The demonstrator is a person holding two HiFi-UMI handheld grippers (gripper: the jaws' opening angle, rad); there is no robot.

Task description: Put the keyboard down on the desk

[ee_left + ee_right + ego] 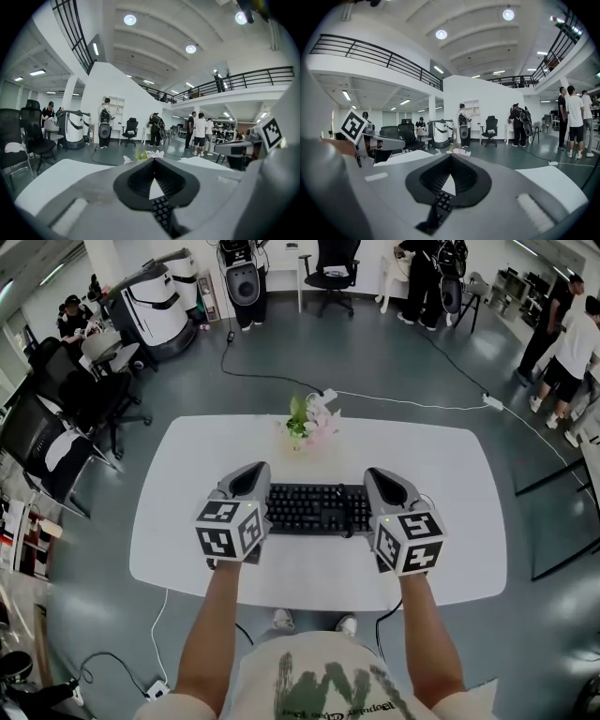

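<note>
Head view, 6 o'clock: the person's shirt (314,681) and two bare forearms, nearest the camera, reach toward the white desk (187,521). The left gripper (251,482) stands at 9 o'clock of the black keyboard (317,508) and the right gripper (384,486) at 3 o'clock. Each gripper view shows its jaws drawn together at the tips, with a strip of keys caught between them lower down. Both grippers are therefore judged to be pinching the keyboard, one at each end.

The keyboard lies lengthwise over the desk's middle, with a small flower arrangement (309,423) at its 12 o'clock. Whether its underside touches the desktop cannot be told. The task is judged unfinished. What is left is to settle the keyboard flat if it is not yet down, then release both ends.
</note>
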